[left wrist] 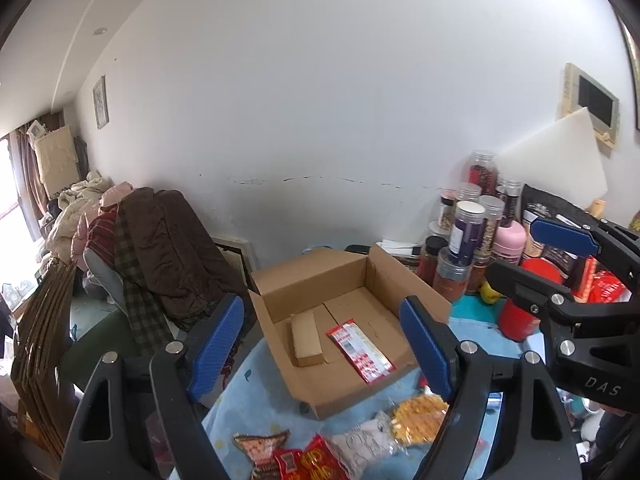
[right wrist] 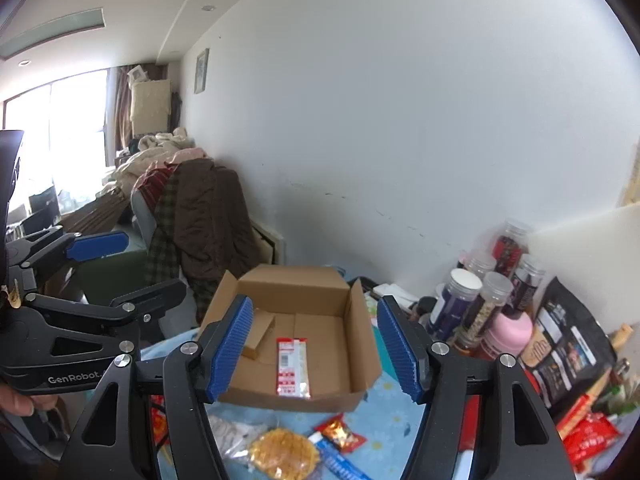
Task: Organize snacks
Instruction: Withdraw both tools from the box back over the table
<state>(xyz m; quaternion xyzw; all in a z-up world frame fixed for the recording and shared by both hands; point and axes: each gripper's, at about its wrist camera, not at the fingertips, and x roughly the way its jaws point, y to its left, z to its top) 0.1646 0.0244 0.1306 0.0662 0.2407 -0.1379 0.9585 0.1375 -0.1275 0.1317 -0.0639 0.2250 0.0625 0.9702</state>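
Observation:
An open cardboard box (left wrist: 400, 280) (right wrist: 362, 352) sits on the blue tablecloth. Inside lie a red-and-white snack packet (left wrist: 360, 350) (right wrist: 293, 368) and a small brown carton (left wrist: 306, 340) (right wrist: 260, 334). Loose snacks lie in front of the box: a yellow waffle pack (left wrist: 416, 416) (right wrist: 282, 454), a small red packet (right wrist: 340, 434), a white patterned packet (left wrist: 360, 442) and red packets (left wrist: 316, 462). My left gripper (left wrist: 322, 348) is open and empty, above the box's near side. My right gripper (right wrist: 316, 348) is open and empty, over the box. Each gripper shows in the other's view.
Several spice jars (left wrist: 466, 232) (right wrist: 480, 300), a pink bottle (right wrist: 510, 332), a black bag (right wrist: 560, 344) and red packs (right wrist: 588, 436) crowd the right. A white board (left wrist: 556, 160) leans on the wall. Clothes pile on a chair (left wrist: 160, 248) at left.

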